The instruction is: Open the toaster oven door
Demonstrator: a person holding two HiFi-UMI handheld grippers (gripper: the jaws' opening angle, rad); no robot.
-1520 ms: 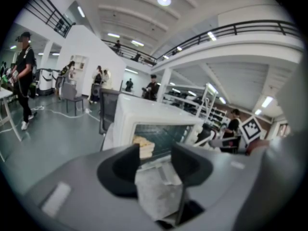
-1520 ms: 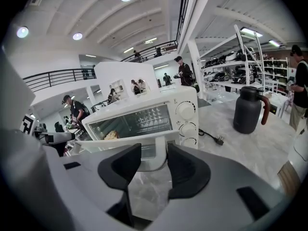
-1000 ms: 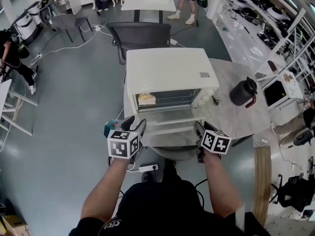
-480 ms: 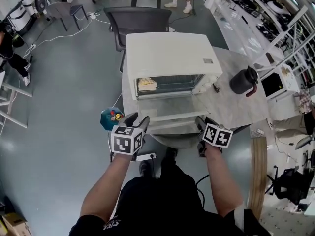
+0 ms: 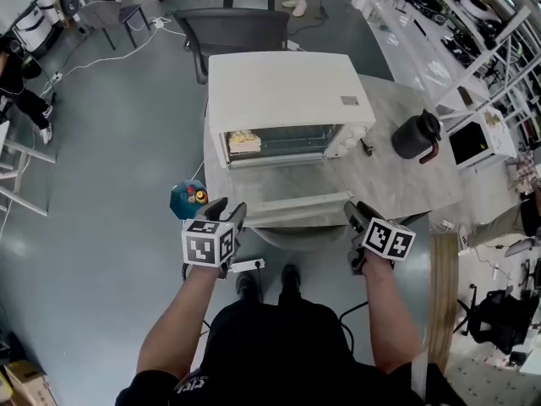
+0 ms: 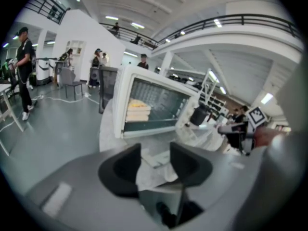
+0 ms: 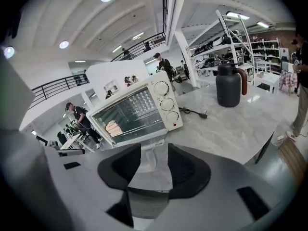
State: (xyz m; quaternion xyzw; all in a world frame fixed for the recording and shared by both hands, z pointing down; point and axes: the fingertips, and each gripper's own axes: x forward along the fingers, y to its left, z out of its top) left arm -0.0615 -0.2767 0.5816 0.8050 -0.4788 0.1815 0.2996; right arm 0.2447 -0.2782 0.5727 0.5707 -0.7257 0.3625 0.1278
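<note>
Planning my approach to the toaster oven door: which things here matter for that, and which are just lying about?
For the job:
- white boxy toaster oven on the grey marble table
- left gripper and right gripper, both open and empty

Lying about:
- black jug with red handle
- black plug cable
- teal object on the floor
- dark office chair

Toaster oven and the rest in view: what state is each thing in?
Toaster oven door: open, folded down flat.
Oven plug: unplugged, lying on the table.
Bread: inside the oven, left side.
Black jug: upright.
Left gripper: fingers apart, empty.
Right gripper: fingers apart, empty.
</note>
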